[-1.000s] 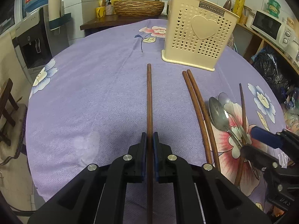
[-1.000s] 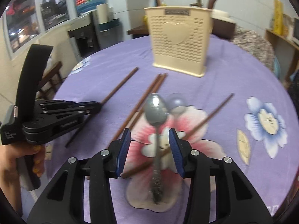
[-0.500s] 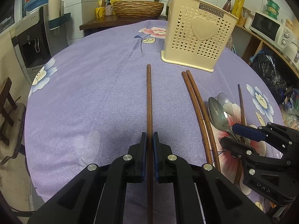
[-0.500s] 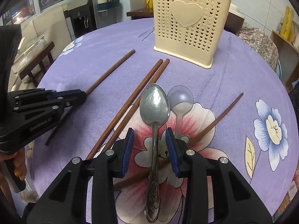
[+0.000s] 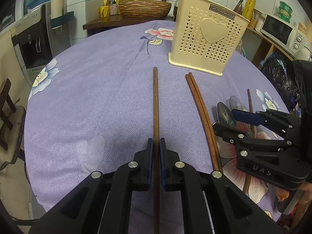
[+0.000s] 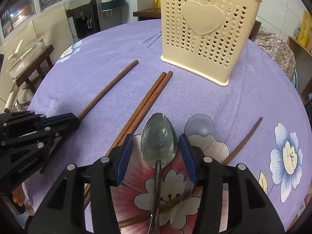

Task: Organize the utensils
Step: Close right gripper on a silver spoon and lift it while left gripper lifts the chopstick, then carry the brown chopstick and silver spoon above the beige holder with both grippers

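Observation:
My left gripper point(image 5: 155, 143) is shut on a brown chopstick point(image 5: 155, 101) that lies along the purple cloth; it also shows in the right wrist view point(image 6: 58, 120). My right gripper point(image 6: 156, 144) is open, low over the table, its jaws on either side of a metal spoon point(image 6: 159, 138). A clear plastic spoon point(image 6: 199, 127) lies just right of it. A pair of chopsticks point(image 6: 144, 101) lies left of the spoon. Another chopstick point(image 6: 243, 139) runs under the spoons. A cream perforated utensil holder point(image 6: 206, 31) stands at the back, also in the left wrist view point(image 5: 206, 39).
The round table has a purple flowered cloth point(image 5: 93, 89). A water dispenser point(image 5: 37, 39) and a wooden stool point(image 5: 6, 105) stand to the left. A counter with a basket point(image 5: 144, 8) is behind, and shelves with a microwave point(image 5: 280, 31) are at the right.
My right gripper has moved forward and down, so its open jaws now flank the metal spoon's bowl. My left gripper stays shut on the chopstick in the same place.

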Demonstrator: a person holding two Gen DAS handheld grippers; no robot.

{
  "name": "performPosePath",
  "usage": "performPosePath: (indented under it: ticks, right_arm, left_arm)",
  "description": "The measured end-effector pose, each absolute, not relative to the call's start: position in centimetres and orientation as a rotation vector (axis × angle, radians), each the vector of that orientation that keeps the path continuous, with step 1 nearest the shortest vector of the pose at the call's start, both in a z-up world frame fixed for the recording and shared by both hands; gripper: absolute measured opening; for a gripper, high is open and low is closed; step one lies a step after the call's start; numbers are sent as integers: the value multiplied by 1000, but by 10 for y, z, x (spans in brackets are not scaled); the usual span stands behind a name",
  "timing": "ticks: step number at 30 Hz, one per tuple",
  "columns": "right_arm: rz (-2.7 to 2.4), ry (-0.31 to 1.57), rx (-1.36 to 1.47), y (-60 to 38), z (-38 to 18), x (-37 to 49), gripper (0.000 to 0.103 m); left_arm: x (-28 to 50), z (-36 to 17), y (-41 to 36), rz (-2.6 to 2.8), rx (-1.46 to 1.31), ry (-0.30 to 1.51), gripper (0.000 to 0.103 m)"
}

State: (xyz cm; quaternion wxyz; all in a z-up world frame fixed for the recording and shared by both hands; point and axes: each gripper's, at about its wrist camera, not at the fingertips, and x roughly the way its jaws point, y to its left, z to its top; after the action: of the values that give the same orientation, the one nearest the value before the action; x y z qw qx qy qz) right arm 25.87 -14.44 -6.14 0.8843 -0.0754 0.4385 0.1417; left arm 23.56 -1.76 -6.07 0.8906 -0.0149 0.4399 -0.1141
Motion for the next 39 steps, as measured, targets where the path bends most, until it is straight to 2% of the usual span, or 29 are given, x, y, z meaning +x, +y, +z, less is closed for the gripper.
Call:
performPosePath:
  ticks: [2, 3, 9, 12, 16, 27, 30, 32, 34, 39]
  right_arm:
    - [296, 911, -161, -143, -61, 260, 46]
    - [296, 907, -161, -143, -60, 259, 38]
    - [325, 893, -102, -146, -55, 256, 38]
    - [316, 843, -82, -151, -38, 244, 38]
    - [310, 778, -39, -163, -11, 223, 38]
    - [292, 685, 24, -192, 33, 190, 38]
    - [294, 683, 24, -192, 34, 187, 38]
    - [300, 680, 23, -192, 35, 186, 38]
    - [301, 676, 27, -194, 37, 183, 38]
    - [303, 675, 37, -195, 36, 182, 38]
  left_arm:
    - [236, -61, -17, -237, -31, 914, 8]
    - [236, -61, -17, -238, -33, 916, 8]
    - [246, -61, -18, -267, -49, 938, 10]
    - [257, -60, -23, -276, -38, 942, 18]
    - [282, -59, -27, -276, -34, 960, 34]
    - [353, -57, -47, -248, 13, 995, 32]
    - [361, -56, -53, -229, 50, 1002, 23]
    - [363, -56, -56, -216, 76, 1000, 13]
    - [364, -57, -57, -200, 91, 994, 9]
    - [360, -56, -59, -185, 115, 982, 9]
